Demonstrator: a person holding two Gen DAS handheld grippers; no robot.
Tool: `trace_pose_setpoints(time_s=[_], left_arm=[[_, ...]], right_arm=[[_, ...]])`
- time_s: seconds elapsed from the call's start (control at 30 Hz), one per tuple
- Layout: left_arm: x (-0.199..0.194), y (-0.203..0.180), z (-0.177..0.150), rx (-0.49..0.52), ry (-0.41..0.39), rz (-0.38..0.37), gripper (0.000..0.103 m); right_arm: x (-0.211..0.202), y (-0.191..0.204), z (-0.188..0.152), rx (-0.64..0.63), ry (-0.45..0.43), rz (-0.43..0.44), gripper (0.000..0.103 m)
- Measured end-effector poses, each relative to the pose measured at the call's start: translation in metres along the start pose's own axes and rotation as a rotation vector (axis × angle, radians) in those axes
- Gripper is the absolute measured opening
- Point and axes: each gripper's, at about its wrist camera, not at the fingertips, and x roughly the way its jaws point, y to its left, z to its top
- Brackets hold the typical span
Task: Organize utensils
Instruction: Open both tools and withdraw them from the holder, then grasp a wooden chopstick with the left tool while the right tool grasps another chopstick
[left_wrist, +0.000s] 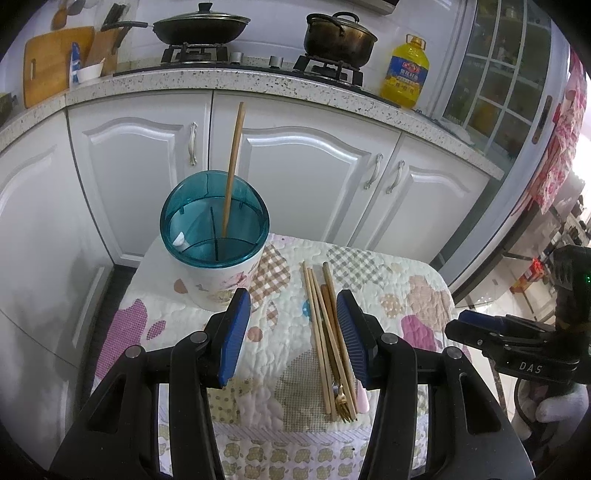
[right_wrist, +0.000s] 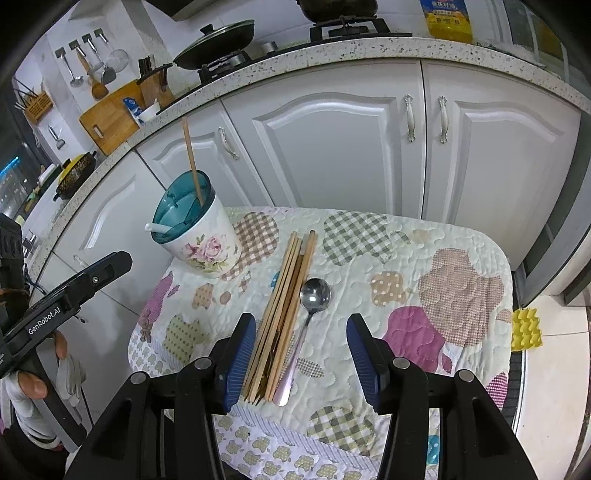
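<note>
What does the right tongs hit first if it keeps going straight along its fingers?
Probably the spoon lying on the quilted cover, between the open right tongs, with the chopstick bundle just beside its left pad. Depth is unclear through the fisheye.

Lidded wok (left_wrist: 201, 27), dark pot (left_wrist: 338, 38), oil bottle (left_wrist: 405, 72), cutting board (left_wrist: 51, 61)

Between the jaws of the right gripper (right_wrist: 301, 356) lie the chopsticks (right_wrist: 284, 310) and the spoon (right_wrist: 308, 317); right of the spoon the table (right_wrist: 406, 266) is bare up to the far edge. Ahead-left of these jaws stands the utensil holder (right_wrist: 195, 230), with one upright chopstick (right_wrist: 192, 162) rising from it. The left gripper (left_wrist: 293, 334) has free cloth between its jaws.
</note>
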Motion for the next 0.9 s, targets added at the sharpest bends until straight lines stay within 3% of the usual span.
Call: trace_pose_setpoints(time_s=[0.4,0.63,0.9], left_arm=[[0.004,0.001,0.0,0.004,0.014,-0.001,0.048],[0.031,-0.003,-0.01,0.009,0.088,-0.018,0.048],[0.092,0.003,-0.025,-0.026,0.213,-0.032,0.048]], right_arm=[[0.007,0.002,0.003,-0.008,0.007,0.001,0.05],[0.043,-0.005,0.011,0.016,0.025,0.027,0.05],[0.126,-0.01,0.045,-0.007,0.106,0.026,0.031]])
